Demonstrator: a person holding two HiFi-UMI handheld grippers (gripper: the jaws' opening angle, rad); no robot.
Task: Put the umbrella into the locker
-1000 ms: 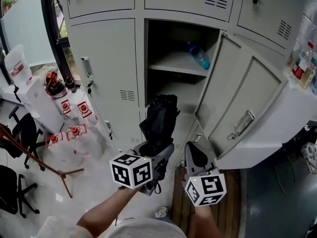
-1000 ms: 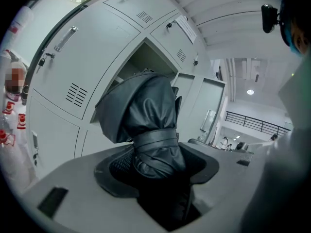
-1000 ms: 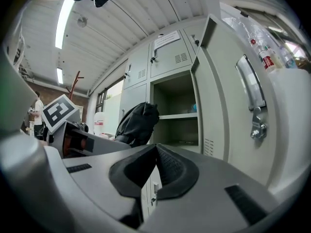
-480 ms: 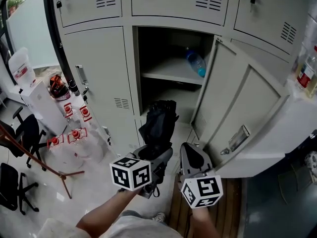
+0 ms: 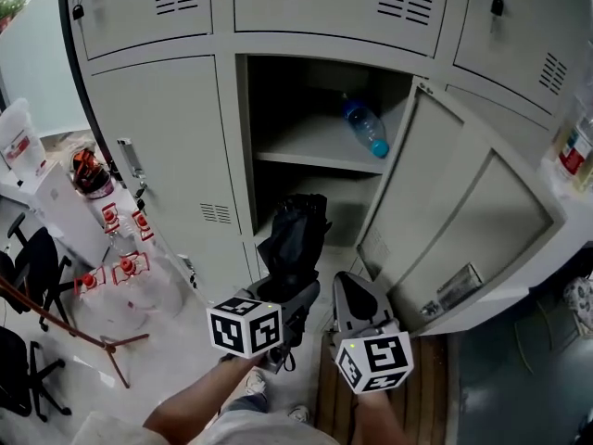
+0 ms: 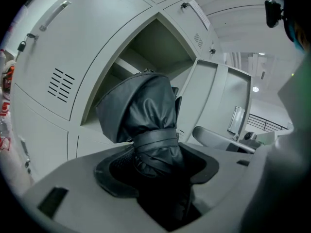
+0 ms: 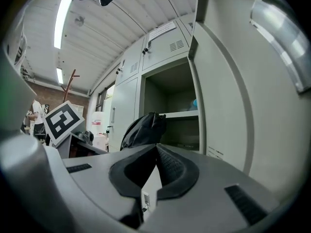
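Note:
A folded black umbrella (image 5: 295, 239) stands up out of my left gripper (image 5: 292, 287), which is shut on its lower part. In the left gripper view the umbrella (image 6: 146, 110) fills the space between the jaws of the left gripper (image 6: 155, 161), its strap wrapped round it. It points at the open locker (image 5: 320, 151), just in front of the lower space under the shelf. My right gripper (image 5: 350, 290) hovers beside it on the right, shut and empty. In the right gripper view the right gripper (image 7: 156, 149) has its pads together, with the umbrella (image 7: 143, 129) to the left.
The locker door (image 5: 454, 221) hangs open to the right, close to my right gripper. A blue bottle (image 5: 364, 126) lies on the locker's shelf. Water jugs (image 5: 120, 272), black chairs (image 5: 28, 258) and a red-brown stand (image 5: 56, 318) sit on the floor at left.
Both grippers and the umbrella have moved closer to the open locker. The left grip on the umbrella is unchanged and the right jaws stay shut.

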